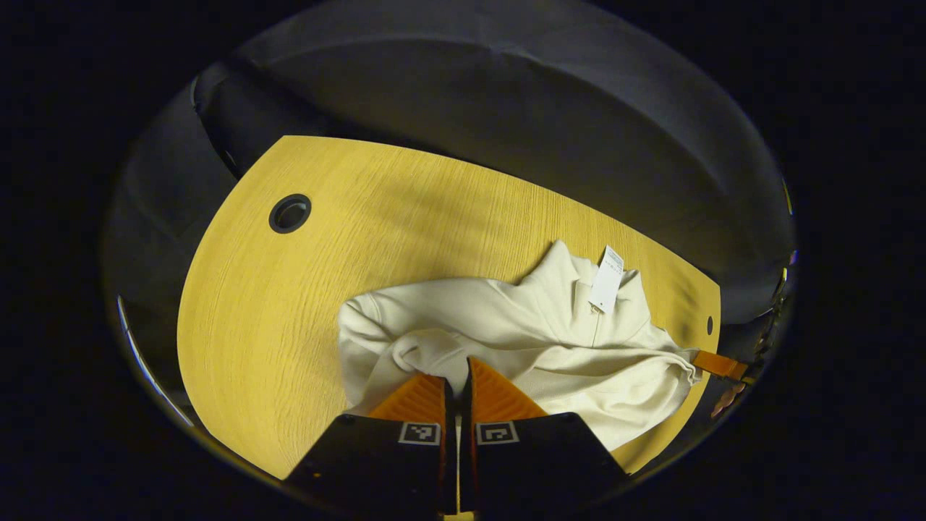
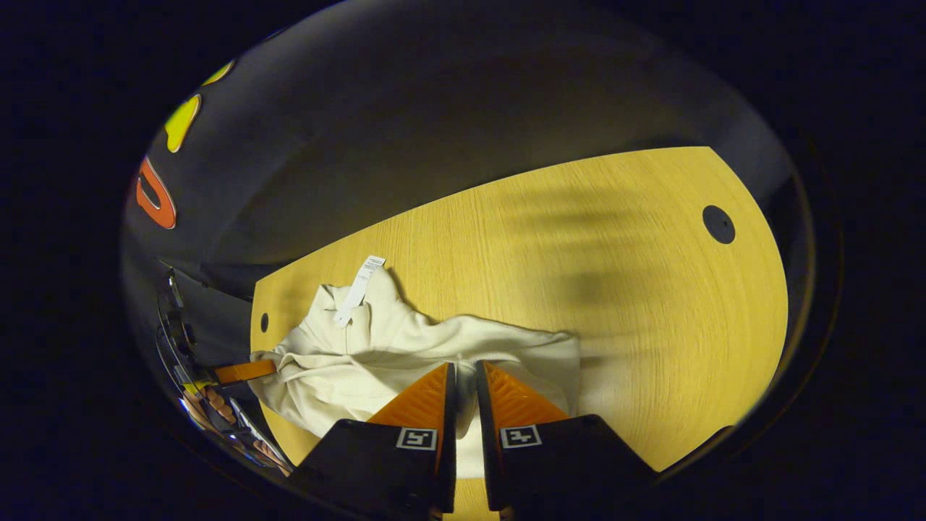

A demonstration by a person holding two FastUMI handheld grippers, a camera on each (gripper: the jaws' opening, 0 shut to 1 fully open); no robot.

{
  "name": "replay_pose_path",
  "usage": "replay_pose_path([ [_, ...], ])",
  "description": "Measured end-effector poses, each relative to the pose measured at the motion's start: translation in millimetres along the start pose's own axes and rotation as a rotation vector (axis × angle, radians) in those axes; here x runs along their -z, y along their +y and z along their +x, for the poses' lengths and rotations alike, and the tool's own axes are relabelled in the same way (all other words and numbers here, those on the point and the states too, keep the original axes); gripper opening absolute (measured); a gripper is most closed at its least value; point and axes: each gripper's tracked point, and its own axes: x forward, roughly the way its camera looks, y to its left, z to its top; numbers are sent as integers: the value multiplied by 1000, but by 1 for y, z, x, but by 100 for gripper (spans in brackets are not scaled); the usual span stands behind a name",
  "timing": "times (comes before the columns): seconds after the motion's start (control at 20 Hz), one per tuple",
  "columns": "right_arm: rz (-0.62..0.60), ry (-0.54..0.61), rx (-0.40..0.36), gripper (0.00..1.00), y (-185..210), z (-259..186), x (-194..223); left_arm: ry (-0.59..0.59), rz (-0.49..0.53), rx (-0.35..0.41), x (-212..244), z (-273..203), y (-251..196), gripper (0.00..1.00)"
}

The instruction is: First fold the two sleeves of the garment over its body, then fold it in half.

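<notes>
Two hand-held grippers work one cream garment (image 1: pixel 521 333) lying bunched on the wood worktop (image 1: pixel 289 304), collar and tag up. Left hand-held gripper (image 1: pixel 457 376) has its fingers nearly together over a cuff fold; right hand-held gripper (image 2: pixel 463 380) likewise over the hem, and a real pinch can't be confirmed for either. Judging by placement, each holds one end so the cloth can be spread or folded square.

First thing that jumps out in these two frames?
A cream sweatshirt lies crumpled on the yellow wood-grain table, a white tag sticking up at its collar. Each hand-held gripper, left and right, sits low over the fabric, fingers nearly together.
</notes>
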Motion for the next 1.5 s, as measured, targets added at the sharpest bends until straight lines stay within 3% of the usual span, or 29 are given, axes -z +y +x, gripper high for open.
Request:
replay_pose_path([
  [0.1, -20, -47, -3, 17, 6, -5, -9, -14, 13, -3, 1, 10, -13, 9],
  [0.2, -52, -83, -6, 23, 9, -16, -14, -48, 7, 23, -3, 12, -26, 21],
  [0.25, -72, -83, -19, 17, 14, -19, -11, -50, -3, 38, -2, 12, -30, 34],
  [0.3, -87, -88, -19, 31, 15, -25, -10, -46, -6, 53, 0, 10, -34, 41],
  [0.35, -108, -105, 0, 38, 14, -33, -9, -48, -3, 46, 2, 9, -35, 58],
  [0.4, -132, -120, 1, 38, 17, -35, -7, -58, 5, 45, 0, 4, -36, 64],
  [0.5, -168, -155, -1, 73, 22, -51, -6, -117, 21, 18, -7, -8, -35, 74],
  [0.55, -180, -167, 3, 91, 24, -59, -2, -152, 32, 4, -12, -15, -35, 96],
  [0.6, -184, -189, 8, 93, 25, -69, 0, -175, 26, 12, -9, -27, -40, 100],
  [0.7, -201, -249, 19, 97, 28, -94, 2, -213, 17, 57, -2, -51, -56, 100],
  [0.75, -218, -285, 19, 91, 30, -110, 1, -243, 27, 63, 2, -64, -60, 100],
  [0.8, -248, -320, 23, 97, 32, -124, 3, -277, 38, 65, 7, -78, -63, 100],
  [1.0, -414, -442, 38, 94, 39, -178, 26, -413, 74, 3, 41, -151, -70, 100],
  [1.05, -447, -481, 33, 98, 42, -193, 32, -468, 84, -7, 47, -172, -74, 100],
  [1.1, -482, -518, 30, 93, 46, -208, 40, -524, 91, -16, 52, -189, -78, 100],
  [1.15, -511, -560, 44, 98, 47, -225, 45, -585, 90, -23, 59, -211, -79, 100],
  [1.3, -522, -718, 50, 98, 59, -274, 60, -764, 88, -26, 72, -269, -79, 100],
  [1.35, -517, -761, 53, 94, 60, -290, 70, -818, 113, -39, 79, -285, -78, 100],
  [1.5, -517, -855, 79, 96, 69, -336, 106, -999, 208, -58, 94, -347, -87, 100],
])
